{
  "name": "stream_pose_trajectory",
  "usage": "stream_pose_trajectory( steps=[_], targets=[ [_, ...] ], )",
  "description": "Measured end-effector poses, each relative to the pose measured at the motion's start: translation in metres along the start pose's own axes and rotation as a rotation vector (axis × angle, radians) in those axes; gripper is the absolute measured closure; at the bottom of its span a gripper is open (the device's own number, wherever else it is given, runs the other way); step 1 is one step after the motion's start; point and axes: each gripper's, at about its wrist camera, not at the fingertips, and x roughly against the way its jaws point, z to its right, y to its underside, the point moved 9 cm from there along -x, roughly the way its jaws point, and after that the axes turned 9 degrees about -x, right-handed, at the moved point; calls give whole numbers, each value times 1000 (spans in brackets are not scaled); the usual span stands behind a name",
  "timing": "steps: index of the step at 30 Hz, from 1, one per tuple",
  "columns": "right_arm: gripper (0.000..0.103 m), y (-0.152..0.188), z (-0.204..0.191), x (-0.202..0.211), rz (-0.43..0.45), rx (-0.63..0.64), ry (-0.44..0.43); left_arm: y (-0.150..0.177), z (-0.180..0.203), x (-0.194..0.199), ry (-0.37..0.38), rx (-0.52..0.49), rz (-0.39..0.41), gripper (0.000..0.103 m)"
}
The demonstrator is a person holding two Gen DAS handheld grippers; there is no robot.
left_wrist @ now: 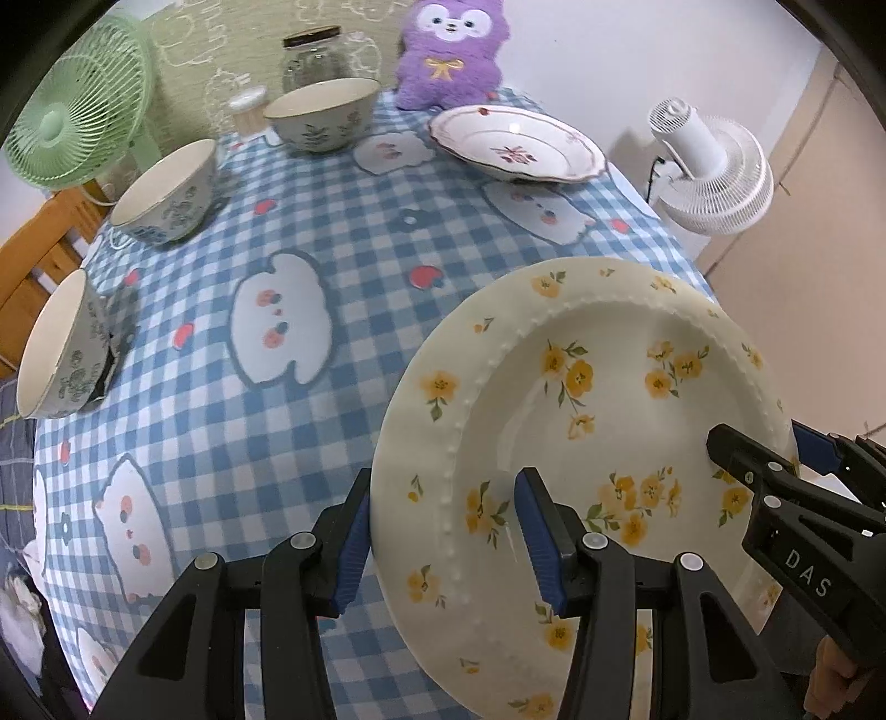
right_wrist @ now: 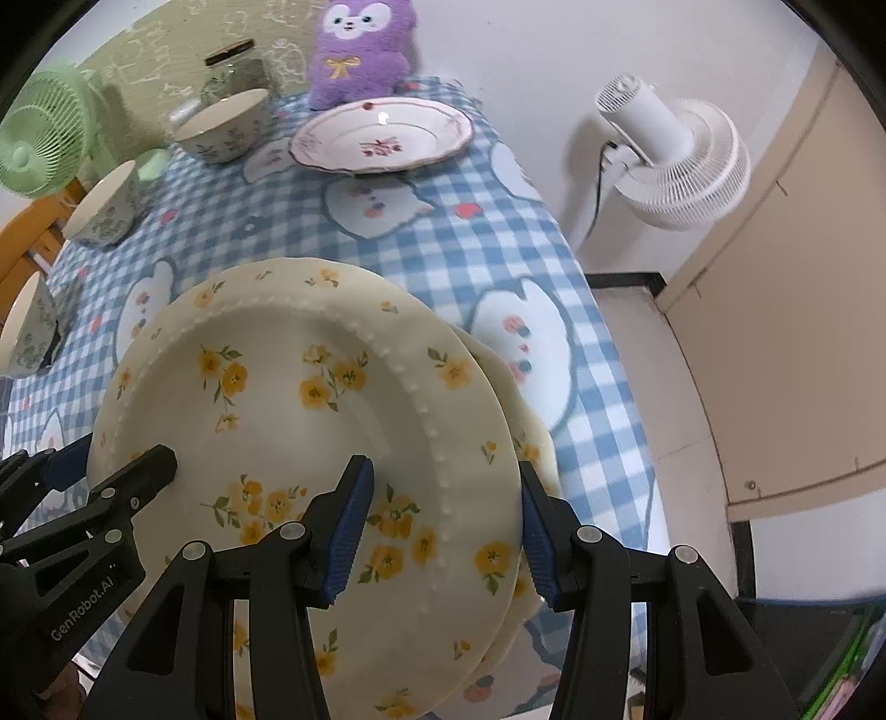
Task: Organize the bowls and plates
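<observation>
A cream plate with yellow flowers [left_wrist: 581, 421] is held tilted above the checked table, over a second like plate [right_wrist: 531, 437] whose edge shows beneath it. My left gripper [left_wrist: 443, 540] is shut on the top plate's left rim. My right gripper [right_wrist: 443, 531] is shut on its right rim and also shows in the left wrist view [left_wrist: 758, 454]. A pink-flowered plate [left_wrist: 515, 144] sits at the far right of the table. Three floral bowls stand along the left side: far [left_wrist: 321, 113], middle [left_wrist: 166, 191] and near [left_wrist: 58, 346].
A purple plush toy [left_wrist: 448, 52], a glass jar [left_wrist: 313, 58] and a small white-lidded container [left_wrist: 246, 108] stand at the table's far edge. A green fan [left_wrist: 72, 111] is at the left, a white fan [left_wrist: 714, 171] beyond the right edge.
</observation>
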Motion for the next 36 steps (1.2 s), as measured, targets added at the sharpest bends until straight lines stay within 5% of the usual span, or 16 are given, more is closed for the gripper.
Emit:
stream_pose_trajectory(
  steps=[36],
  targets=[
    [47,6,19,-15,-30,-92,124,3,14,-23,38,12,-33,54]
  ],
)
